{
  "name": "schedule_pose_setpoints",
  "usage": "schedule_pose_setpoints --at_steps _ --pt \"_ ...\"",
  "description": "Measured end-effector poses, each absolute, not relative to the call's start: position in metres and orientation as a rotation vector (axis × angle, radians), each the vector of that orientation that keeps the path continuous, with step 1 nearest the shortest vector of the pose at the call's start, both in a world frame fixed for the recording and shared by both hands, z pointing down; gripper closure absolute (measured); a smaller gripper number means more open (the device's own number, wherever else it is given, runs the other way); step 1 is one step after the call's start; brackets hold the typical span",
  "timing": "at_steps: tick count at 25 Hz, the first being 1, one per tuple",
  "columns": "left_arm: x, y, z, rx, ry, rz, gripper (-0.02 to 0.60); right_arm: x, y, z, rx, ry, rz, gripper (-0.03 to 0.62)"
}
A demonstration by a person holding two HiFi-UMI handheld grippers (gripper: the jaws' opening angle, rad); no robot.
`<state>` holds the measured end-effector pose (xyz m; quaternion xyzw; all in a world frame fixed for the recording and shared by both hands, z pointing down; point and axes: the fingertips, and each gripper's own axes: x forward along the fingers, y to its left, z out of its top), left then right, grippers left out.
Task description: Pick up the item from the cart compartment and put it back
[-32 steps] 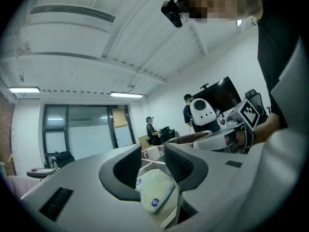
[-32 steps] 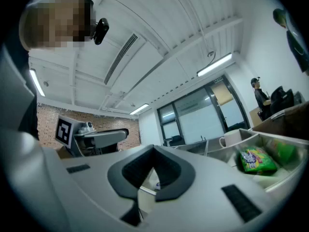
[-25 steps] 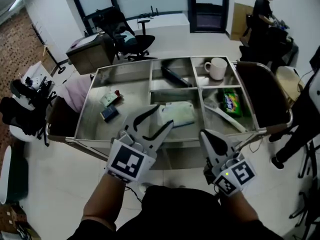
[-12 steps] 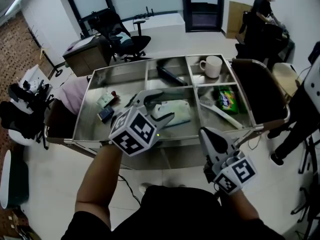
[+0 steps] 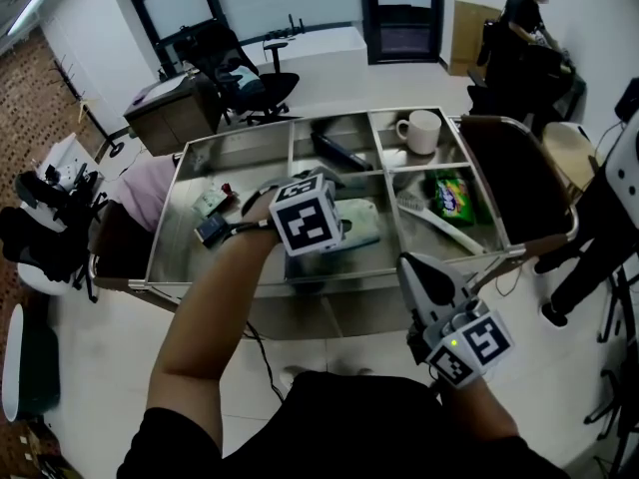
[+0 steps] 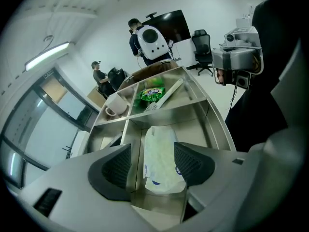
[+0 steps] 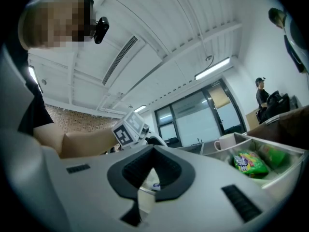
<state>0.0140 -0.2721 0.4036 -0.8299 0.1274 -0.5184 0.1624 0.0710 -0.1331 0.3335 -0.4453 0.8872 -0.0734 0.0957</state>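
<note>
Left gripper point(image 6: 153, 164), jaws just spread wide, straddles the white packet point(image 5: 357, 220) in the cart point(image 5: 250, 168); right gripper point(image 5: 409, 264), nearer, is clenched empty.

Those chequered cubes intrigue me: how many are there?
2. One cube sits on the left gripper, over the cart; the other cube sits on the right gripper, short of the cart. None seems hidden.

Room bright, evenly lit. I see ceiling strip light point(image 6: 48, 56) glowing in left gripper view, second strip point(image 7: 212, 67) in right gripper view. Glazed wall point(image 7: 203, 115) washes out pale. Steel cart point(image 5: 240, 163) shows soft glare along far edge, faint shadows only. Head view sharp, lines bowing toward frame edges. Both gripper views heavy fisheye, corners black, nearest foreground soft.
</note>
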Motion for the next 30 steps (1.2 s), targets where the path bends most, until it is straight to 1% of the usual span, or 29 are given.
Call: schedule_pose_setpoints --at_steps 4,14,17,18,19,20,21,22,24,30 --pt "0.01 -0.287 0.424 -2.34 0.346 -1.591 0.307 0.075 -0.132 0.335 -1.339 2.625 -0.218 0.577" --pt "0.015 -0.303 0.462 -2.301 0.256 -1.765 0.308 0.081 -0.133 0.339 -1.365 2.607 -0.237 0.577" --pt "0.017 -0.303 0.471 -2.293 0.232 -1.792 0.323 0.082 -0.134 0.34 -1.369 2.609 -0.234 0.577" --pt "0.019 -0.304 0.472 -2.289 0.226 -1.79 0.358 0.082 -0.134 0.341 -1.371 2.609 -0.234 0.577" --pt "0.02 -0.304 0.473 -2.289 0.222 -1.785 0.421 0.082 -0.134 0.341 -1.373 2.609 -0.236 0.577" --pt "0.021 -0.304 0.474 -2.291 0.22 -1.782 0.461 0.082 -0.134 0.342 -1.374 2.609 -0.238 0.577" --pt "0.02 -0.304 0.474 -2.293 0.221 -1.783 0.517 0.082 -0.134 0.342 -1.374 2.608 -0.239 0.577" --pt "0.019 -0.304 0.474 -2.295 0.223 -1.787 0.555 0.082 -0.134 0.342 -1.375 2.608 -0.239 0.577" --pt "0.018 -0.305 0.474 -2.301 0.227 -1.785 0.574 0.082 -0.134 0.341 -1.375 2.607 -0.238 0.577" --pt "0.014 -0.302 0.469 -2.339 0.25 -1.775 0.578 0.081 -0.134 0.341 -1.37 2.611 -0.24 0.577"
